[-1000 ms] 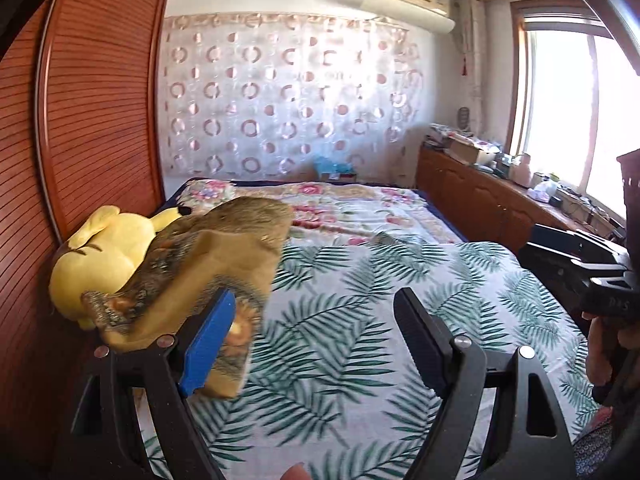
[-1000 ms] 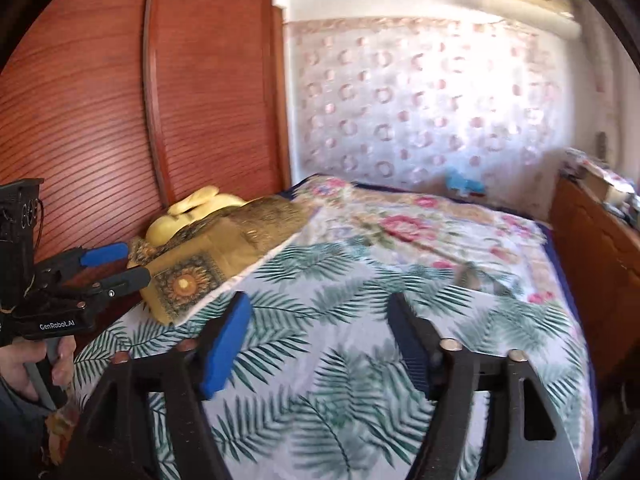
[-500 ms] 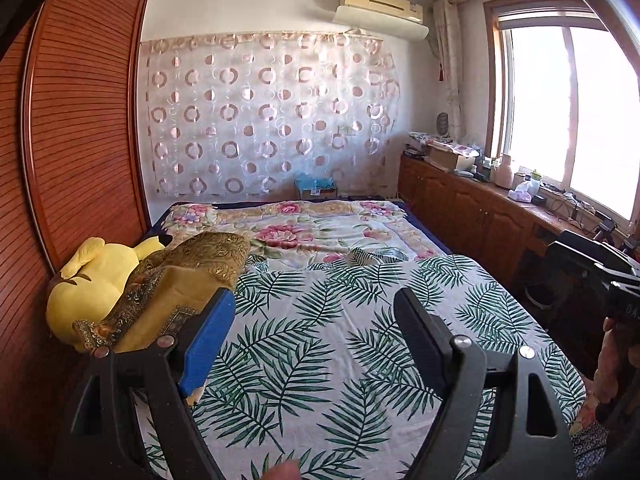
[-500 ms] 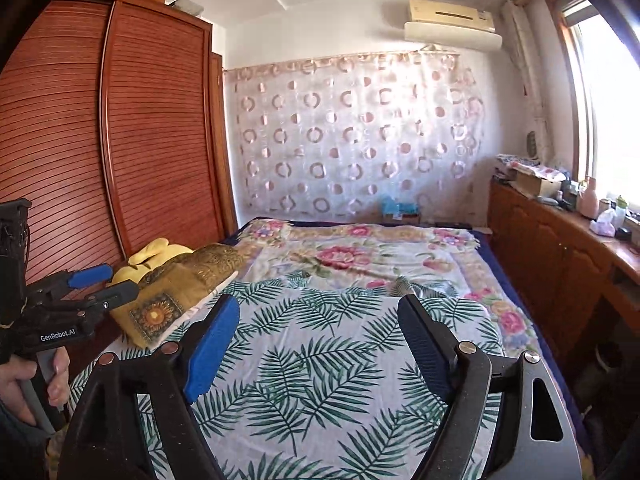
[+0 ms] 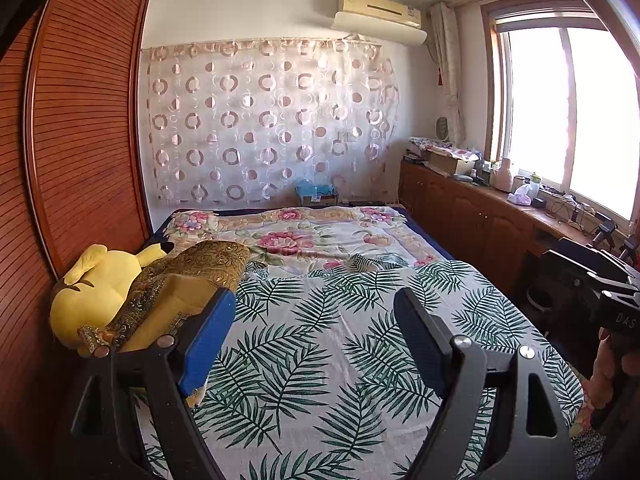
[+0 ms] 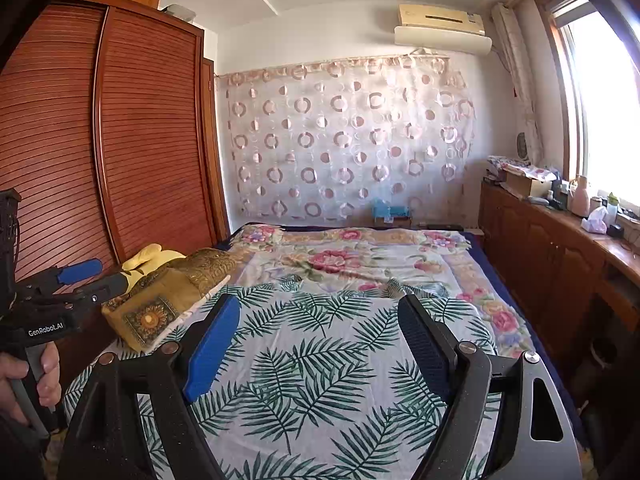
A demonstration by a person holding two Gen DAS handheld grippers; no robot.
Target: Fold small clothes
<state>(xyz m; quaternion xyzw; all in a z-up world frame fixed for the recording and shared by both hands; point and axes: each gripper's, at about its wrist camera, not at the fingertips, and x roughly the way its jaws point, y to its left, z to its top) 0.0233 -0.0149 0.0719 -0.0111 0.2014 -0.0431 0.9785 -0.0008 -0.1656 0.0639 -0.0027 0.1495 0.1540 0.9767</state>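
As things stand, step: the hunt for a garment; no fold is begun, by my reading.
Wardrobe (image 5: 80,140): far left, slatted doors shut, right against the bed.
Plush (image 5: 100,284): yellow, lying at the bed's left edge beside the wardrobe.
Pillow (image 5: 188,280): gold-patterned, leaning on the plush, its low end on the sheet.
Left gripper (image 5: 314,300): jaws spread wide, nothing between them; it hangs above the near left of the bed, with the blue pad in front of the pillow.
Sheet (image 5: 320,340): palm-leaf print, smooth across the near half of the bed, bare under both grippers.
Quilt (image 5: 312,232): floral, flat over the far half.
Rumple (image 5: 368,262): leaf-printed bump at the seam of sheet and quilt; a fold of the sheet or a small garment, I cannot tell.
Small clothes: none plainly in view in either wrist view, so where they lie I cannot say.
Right gripper (image 6: 319,302): jaws also wide apart and empty, aimed along the middle of the bed, well apart from the left one.
Cabinet (image 5: 460,216): low, along the right wall under the window (image 5: 560,112), its top cluttered.
Next move: bring a garment onto the bare sheet, spread it flat, then take two corners, one per gripper.
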